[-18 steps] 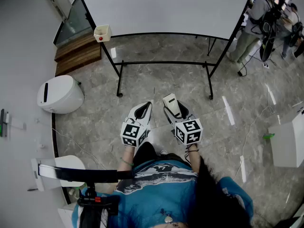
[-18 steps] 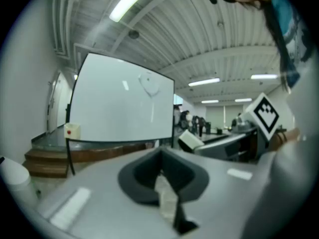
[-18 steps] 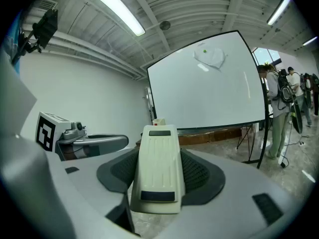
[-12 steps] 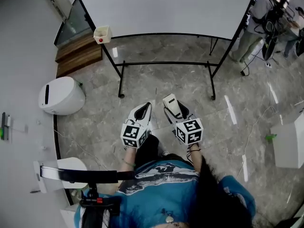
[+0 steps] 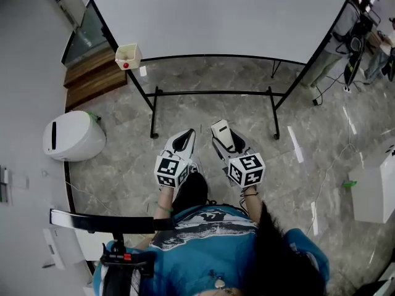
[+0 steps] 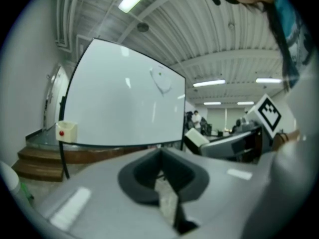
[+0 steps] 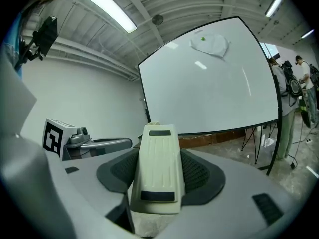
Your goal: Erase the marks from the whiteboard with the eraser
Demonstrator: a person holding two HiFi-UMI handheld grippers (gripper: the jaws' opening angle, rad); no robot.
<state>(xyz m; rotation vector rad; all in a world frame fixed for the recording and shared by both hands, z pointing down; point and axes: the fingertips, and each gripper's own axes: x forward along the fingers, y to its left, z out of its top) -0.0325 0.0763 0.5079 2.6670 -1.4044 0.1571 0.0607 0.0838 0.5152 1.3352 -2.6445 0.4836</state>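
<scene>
The whiteboard (image 5: 216, 17) spans the top of the head view, well ahead of both grippers, with a faint looped mark (image 7: 210, 44) high on it. The right gripper (image 5: 227, 143) clamps the eraser (image 7: 157, 153) lengthwise, aimed boardward, apparently ready for wiping. The left gripper (image 5: 185, 142) is closed on nothing and idle at lower centre.

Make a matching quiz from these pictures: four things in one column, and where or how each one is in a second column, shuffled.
Things
1. eraser
2. left gripper
3. whiteboard
4. cream box

Place or state
A. jaws together, nothing held
B. fixed at the whiteboard's lower left corner
C. clamped in the right gripper
D. upright on a black stand, ahead of the person

Pairs: 1-C, 2-A, 3-D, 4-B
</scene>
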